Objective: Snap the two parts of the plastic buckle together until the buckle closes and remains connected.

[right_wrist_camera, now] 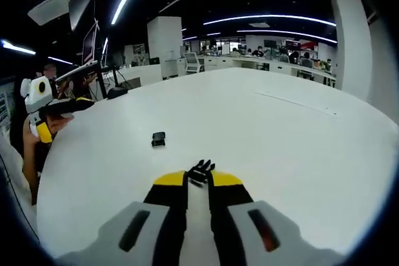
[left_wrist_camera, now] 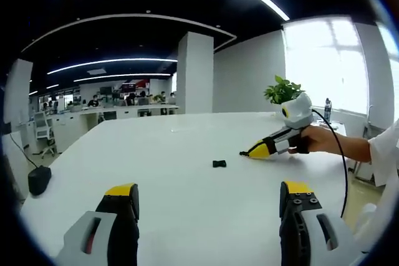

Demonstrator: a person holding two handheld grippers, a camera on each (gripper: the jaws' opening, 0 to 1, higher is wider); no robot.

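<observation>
A smooth white worktop [right_wrist_camera: 299, 154] carries two small black plastic buckle parts. The right gripper [right_wrist_camera: 198, 182], jaws nearly closed, pinches the pronged part [right_wrist_camera: 199, 172], prongs pointing away. The blocky socket part [right_wrist_camera: 158, 139] lies apart, mid-worktop; the left gripper [left_wrist_camera: 209, 194] hangs spread and empty.

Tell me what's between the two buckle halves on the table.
Nothing: in the right gripper view only bare white table separates the socket half from the pronged half at the right gripper.
</observation>
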